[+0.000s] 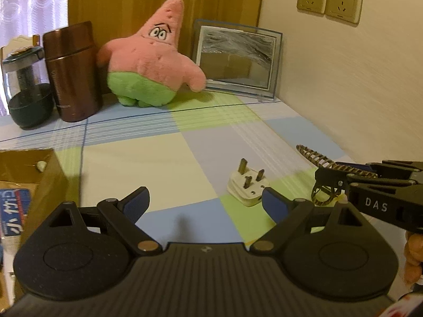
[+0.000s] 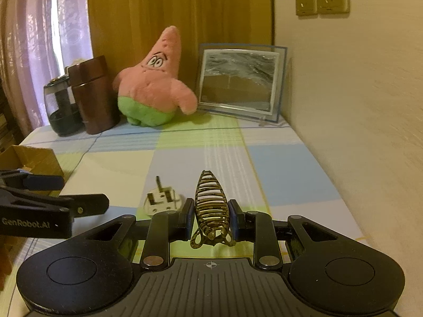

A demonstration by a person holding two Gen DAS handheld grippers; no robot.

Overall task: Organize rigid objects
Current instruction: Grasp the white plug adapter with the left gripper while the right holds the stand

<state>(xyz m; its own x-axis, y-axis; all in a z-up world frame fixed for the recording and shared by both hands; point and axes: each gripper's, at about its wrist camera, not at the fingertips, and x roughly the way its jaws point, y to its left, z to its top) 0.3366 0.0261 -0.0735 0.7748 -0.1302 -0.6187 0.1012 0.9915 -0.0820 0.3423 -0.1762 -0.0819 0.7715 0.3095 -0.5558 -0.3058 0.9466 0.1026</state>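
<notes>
My right gripper [image 2: 210, 216] is shut on a tortoiseshell hair claw clip [image 2: 210, 206] and holds it above the checked tablecloth; the clip also shows in the left wrist view [image 1: 321, 163]. A white three-pin plug [image 1: 247, 186] lies pins-up on the cloth, just left of the clip [image 2: 162, 200]. My left gripper [image 1: 205, 203] is open and empty, with its right finger next to the plug. An open cardboard box [image 1: 31, 174] sits at the left with packets inside.
At the back stand a dark jar [image 1: 25, 89], a brown flask [image 1: 72, 71], a pink star plush [image 1: 150, 60] and a picture frame [image 1: 236, 58]. A wall [image 1: 357, 79] with sockets borders the table on the right.
</notes>
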